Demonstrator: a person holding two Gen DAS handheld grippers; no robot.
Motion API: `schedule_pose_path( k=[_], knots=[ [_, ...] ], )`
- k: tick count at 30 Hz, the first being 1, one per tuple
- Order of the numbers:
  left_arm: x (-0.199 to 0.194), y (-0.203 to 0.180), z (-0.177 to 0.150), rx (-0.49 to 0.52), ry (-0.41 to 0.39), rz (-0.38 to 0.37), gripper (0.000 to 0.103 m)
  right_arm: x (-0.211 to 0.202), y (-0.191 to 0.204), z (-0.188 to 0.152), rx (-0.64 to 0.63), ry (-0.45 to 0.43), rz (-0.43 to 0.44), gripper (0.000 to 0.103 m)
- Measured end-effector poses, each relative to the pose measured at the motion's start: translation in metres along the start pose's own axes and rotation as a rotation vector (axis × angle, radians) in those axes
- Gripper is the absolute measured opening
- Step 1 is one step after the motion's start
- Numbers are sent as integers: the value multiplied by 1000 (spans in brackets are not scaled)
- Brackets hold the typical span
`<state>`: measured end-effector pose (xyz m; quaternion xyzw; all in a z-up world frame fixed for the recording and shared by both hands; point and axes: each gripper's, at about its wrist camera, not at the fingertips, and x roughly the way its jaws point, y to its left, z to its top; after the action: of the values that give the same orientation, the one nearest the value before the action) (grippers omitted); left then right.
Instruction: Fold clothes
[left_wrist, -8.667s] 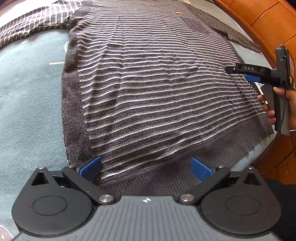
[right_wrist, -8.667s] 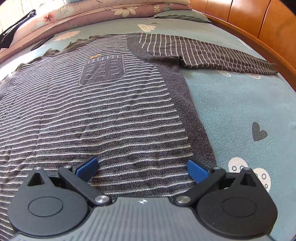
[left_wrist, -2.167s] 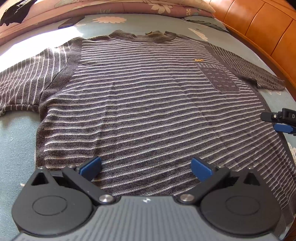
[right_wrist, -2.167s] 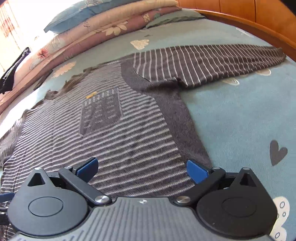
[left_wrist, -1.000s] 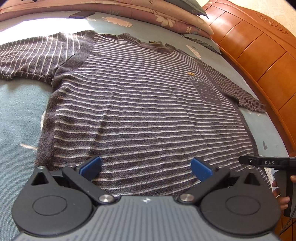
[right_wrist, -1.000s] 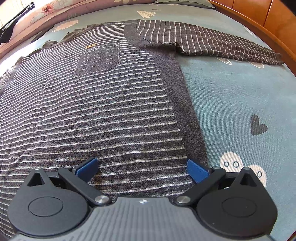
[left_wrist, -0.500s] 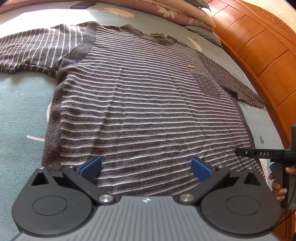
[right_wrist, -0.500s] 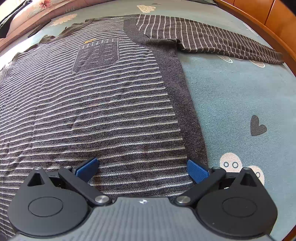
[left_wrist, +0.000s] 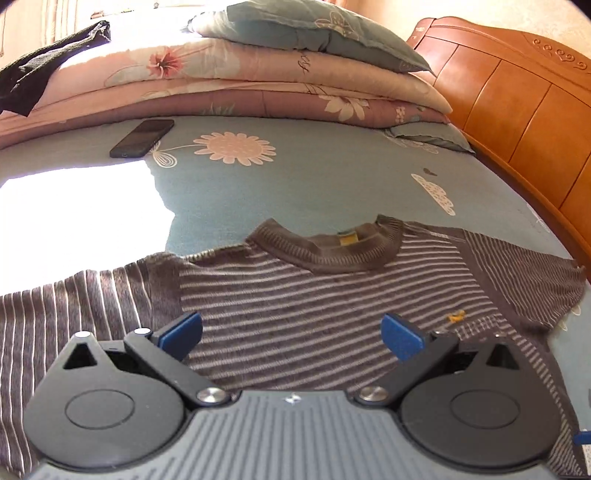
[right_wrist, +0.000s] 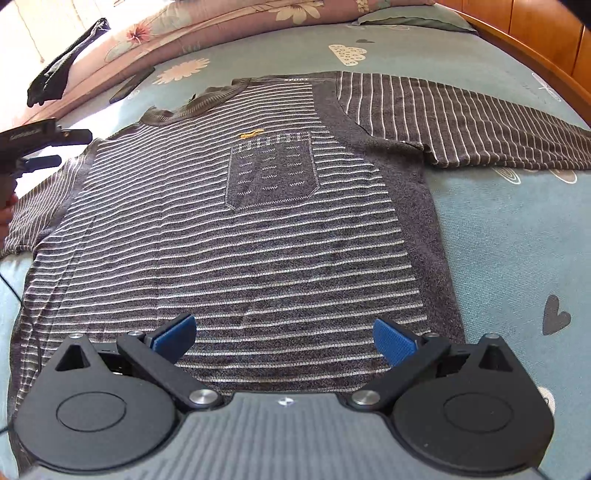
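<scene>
The left hand-held gripper (left_wrist: 291, 332), jaws apart over the sweater (right_wrist: 258, 229), should pinch the shoulder seam; right hand-held gripper (right_wrist: 284, 336) likewise apart.

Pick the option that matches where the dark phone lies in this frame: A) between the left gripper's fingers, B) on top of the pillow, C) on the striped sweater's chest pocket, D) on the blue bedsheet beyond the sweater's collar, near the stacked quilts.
D: the phone lies flat on the bedsheet, past the sweater collar and just before the folded quilts.
</scene>
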<state>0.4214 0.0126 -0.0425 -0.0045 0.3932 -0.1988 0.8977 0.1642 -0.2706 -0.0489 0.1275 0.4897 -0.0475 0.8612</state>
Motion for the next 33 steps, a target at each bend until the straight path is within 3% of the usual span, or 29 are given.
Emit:
schedule_pose_path(
  k=[5, 8, 13, 15, 18, 20, 25, 28, 31, 33],
  knots=[
    [51, 23, 22, 40, 38, 24, 102, 13, 22, -1, 103, -9, -42, 103],
    [55, 26, 26, 51, 27, -13, 102, 22, 40, 4, 129, 1, -33, 103],
    [72, 35, 28, 10, 62, -67, 102, 30, 67, 17, 80, -14, -10, 103],
    [84, 43, 28, -12, 82, -55, 102, 32, 73, 20, 54, -13, -4, 103],
    [83, 50, 34, -51, 52, -27, 102, 37, 73, 29, 26, -10, 1, 103],
    [69, 46, 37, -66, 21, -56, 102, 40, 70, 41, 13, -26, -1, 103],
    [33, 19, 29, 38, -17, -152, 102, 53, 60, 106, -26, -126, 73, 103],
    [17, 6, 12, 49, -13, -184, 102, 67, 56, 168, -86, -200, 181, 103],
    [1, -2, -8, 20, -13, -218, 102, 89, 64, 239, -235, -258, 193, 100],
    [-7, -5, -23, -11, 5, -236, 102, 107, 75, 277, -384, -257, 172, 79]
  ],
)
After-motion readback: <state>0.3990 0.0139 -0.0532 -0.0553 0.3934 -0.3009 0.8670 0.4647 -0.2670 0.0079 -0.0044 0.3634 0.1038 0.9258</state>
